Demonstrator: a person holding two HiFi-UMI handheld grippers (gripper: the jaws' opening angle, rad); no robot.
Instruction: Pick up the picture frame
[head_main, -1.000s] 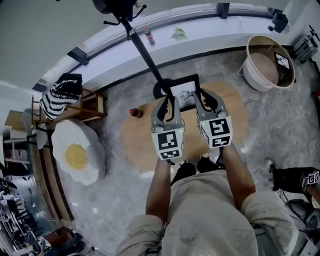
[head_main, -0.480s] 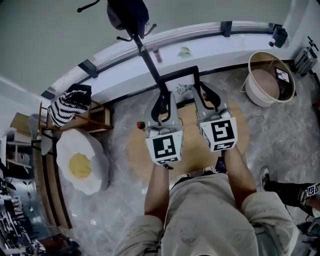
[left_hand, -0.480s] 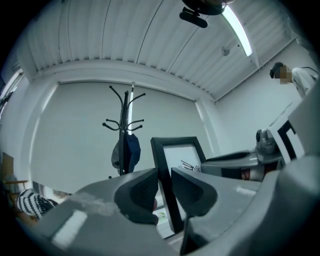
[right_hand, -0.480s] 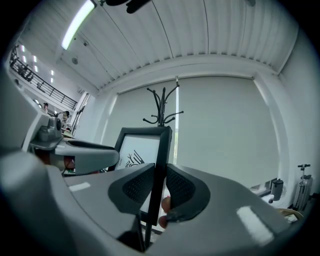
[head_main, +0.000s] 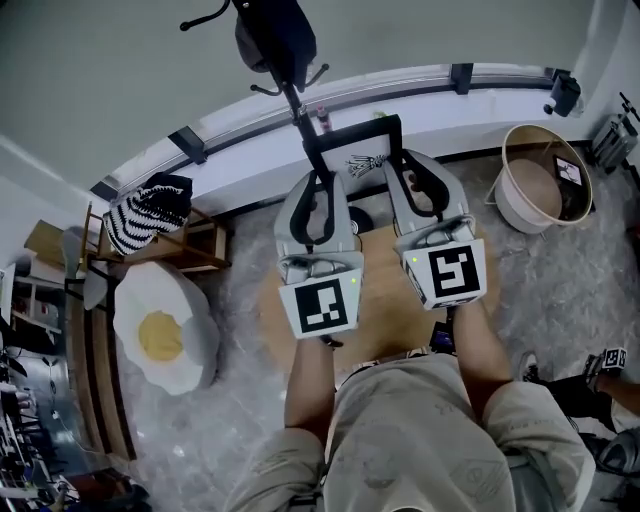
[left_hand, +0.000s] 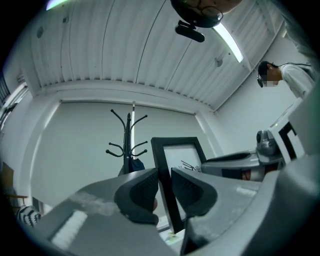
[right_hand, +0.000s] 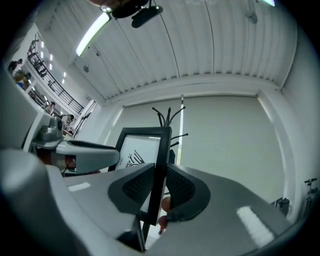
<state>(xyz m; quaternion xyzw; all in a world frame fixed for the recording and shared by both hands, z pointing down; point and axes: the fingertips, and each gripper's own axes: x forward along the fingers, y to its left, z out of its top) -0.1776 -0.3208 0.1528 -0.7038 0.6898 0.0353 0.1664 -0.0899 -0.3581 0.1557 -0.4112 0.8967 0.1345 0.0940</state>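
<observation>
Black picture frame (head_main: 367, 165) held upright — left gripper (left_hand: 164, 186) clenched on its left edge, right gripper (right_hand: 159, 187) on its right

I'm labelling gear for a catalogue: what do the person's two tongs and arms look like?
The left tongs and right tongs are grey moulded shells with black, dotted pads. Each carries a white cube printed with black square markers. No cables are visible. The person wears a pale short-sleeved shirt.

coat stand (head_main: 296, 103) just beyond picture frame (head_main: 368, 162)
</observation>
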